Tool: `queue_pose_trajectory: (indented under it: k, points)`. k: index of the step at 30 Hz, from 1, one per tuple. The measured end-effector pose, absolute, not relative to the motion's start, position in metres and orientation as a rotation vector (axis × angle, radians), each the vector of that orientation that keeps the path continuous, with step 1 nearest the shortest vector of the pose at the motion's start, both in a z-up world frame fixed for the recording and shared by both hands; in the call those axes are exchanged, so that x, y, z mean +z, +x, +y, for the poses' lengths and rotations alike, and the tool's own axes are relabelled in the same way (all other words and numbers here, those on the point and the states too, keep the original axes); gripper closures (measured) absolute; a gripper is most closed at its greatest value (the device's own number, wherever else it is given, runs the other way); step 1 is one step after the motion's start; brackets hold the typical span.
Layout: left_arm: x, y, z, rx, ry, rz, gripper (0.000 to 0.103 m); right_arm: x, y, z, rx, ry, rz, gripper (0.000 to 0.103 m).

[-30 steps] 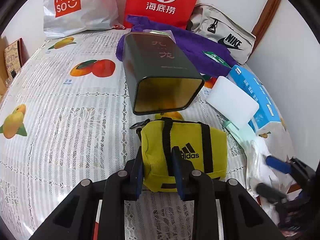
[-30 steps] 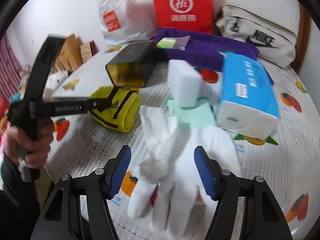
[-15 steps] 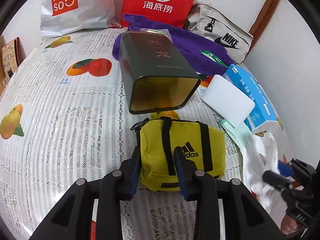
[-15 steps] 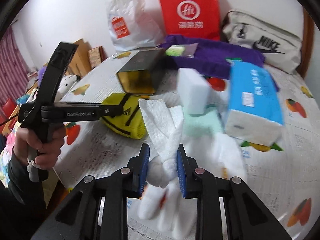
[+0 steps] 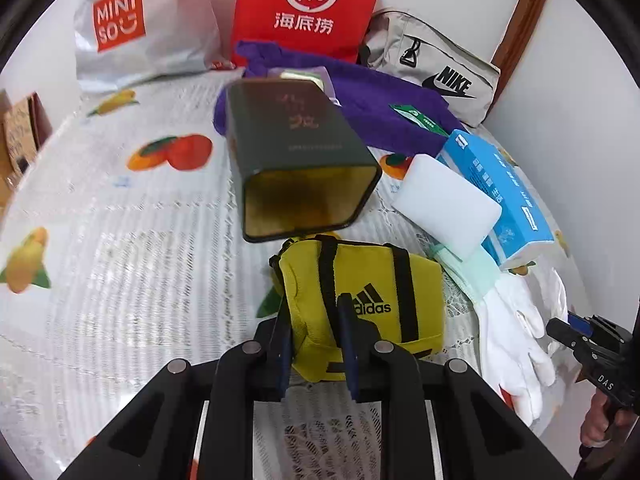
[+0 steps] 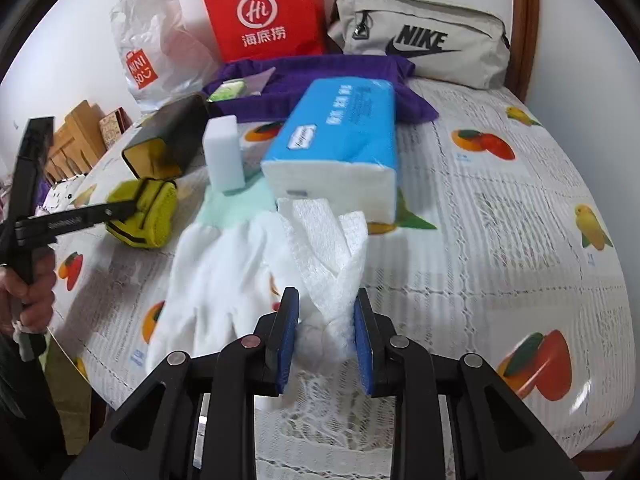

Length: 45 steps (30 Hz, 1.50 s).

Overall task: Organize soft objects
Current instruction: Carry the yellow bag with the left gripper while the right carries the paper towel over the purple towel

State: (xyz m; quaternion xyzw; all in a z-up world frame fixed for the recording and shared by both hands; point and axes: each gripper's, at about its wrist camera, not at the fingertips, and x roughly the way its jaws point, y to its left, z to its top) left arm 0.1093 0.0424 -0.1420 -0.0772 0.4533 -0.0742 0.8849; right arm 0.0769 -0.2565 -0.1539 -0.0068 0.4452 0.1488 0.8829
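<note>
The left gripper [image 5: 314, 344], whose jaws have just been closing, is clamped on the near left end of the yellow Adidas bag [image 5: 372, 300], which lies on the fruit-print cover [image 5: 120, 248] before the dark tin [image 5: 296, 160]. The right gripper [image 6: 326, 334] pinches a crumpled white tissue [image 6: 328, 256] beside the white gloves [image 6: 216, 280].

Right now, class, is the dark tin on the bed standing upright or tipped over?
Tipped over. The dark tin lies on its side on the bedspread, its open mouth facing the yellow bag; the inside looks empty.
</note>
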Motion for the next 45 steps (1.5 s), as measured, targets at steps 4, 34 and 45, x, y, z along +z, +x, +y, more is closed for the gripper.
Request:
queue_pose_trajectory:
  k: [4,34,45]
  points:
    - [-0.13,0.103,0.046,-0.17,-0.201,0.933,0.085,-0.153,0.077,-0.26,0.307,-0.01,0.933,0.076]
    - [-0.045,0.134,0.052,-0.16,-0.227,0.837,0.089,-0.051,0.126,-0.256,0.361,-0.02,0.823,0.076]
    - [-0.023,0.183,0.046,-0.167,-0.211,0.817,0.089,-0.026,0.185,-0.248,0.357,-0.021,0.803,0.076]
